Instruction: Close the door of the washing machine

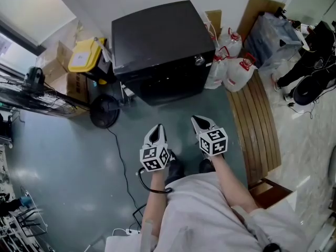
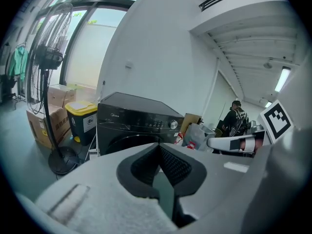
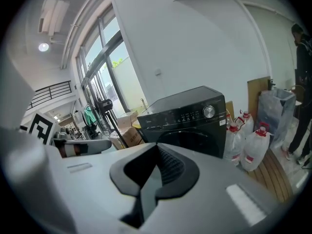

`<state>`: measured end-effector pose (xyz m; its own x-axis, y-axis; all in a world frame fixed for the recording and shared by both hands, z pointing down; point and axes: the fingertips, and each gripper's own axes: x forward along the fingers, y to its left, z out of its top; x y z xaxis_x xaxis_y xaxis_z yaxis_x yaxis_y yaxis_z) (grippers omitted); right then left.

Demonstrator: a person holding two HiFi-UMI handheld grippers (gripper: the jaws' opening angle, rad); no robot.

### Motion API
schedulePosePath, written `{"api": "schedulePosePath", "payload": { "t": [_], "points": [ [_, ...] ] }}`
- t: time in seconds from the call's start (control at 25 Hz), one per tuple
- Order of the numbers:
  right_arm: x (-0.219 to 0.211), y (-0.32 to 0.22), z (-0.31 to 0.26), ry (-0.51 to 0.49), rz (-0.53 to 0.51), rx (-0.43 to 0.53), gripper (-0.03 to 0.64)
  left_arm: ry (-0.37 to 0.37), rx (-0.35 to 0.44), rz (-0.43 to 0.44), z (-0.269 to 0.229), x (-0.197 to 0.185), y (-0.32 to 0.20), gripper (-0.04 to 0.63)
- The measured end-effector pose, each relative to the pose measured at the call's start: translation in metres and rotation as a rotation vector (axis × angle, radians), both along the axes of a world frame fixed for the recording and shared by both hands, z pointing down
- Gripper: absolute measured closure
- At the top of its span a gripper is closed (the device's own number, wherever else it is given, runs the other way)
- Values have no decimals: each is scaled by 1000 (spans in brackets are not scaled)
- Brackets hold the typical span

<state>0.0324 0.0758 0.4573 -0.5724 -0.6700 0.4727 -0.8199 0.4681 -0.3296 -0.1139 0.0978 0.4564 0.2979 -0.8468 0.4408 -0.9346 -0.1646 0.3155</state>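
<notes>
Just short of the black box-shaped washing machine [image 1: 160, 51] against the white wall, holding the left gripper [image 1: 156, 133] and right gripper [image 1: 202, 124] side by side, both pointing gently downward, jaws pressing tight together, gripping nothing. Flanking the machine's right side: three white red-capped plastic jugs [image 1: 240, 73].

The person wears a loose, pale grey-white top [image 1: 205, 214] with short sleeves, and dark shoes [image 1: 175, 170]. The left tongs [image 1: 157, 129] and the right tongs [image 1: 198, 121] look alike: each has a light grey moulded shell that narrows to a point, with a black hollow at the front. Inside the hollow sit ribbed black pads [image 2: 176, 164]. Each pair carries a white cube printed with black square markers, the left cube [image 1: 154, 158] and the right cube [image 1: 213, 141]. A thin black cable [image 1: 149, 187] loops out from behind the left cube.
</notes>
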Motion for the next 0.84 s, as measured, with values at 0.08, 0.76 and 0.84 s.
{"api": "schedulePosePath", "payload": {
  "t": [0.08, 0.76, 0.84],
  "points": [
    [0, -1, 0, 1, -1, -3, 615, 3, 0, 5, -1, 2, -2, 592],
    [1, 5, 9, 11, -3, -20, 615, 18, -6, 26, 7, 6, -6, 592],
    [-1, 4, 10, 14, -4, -21, 615, 12, -3, 23, 7, 3, -8, 592]
  ]
}}
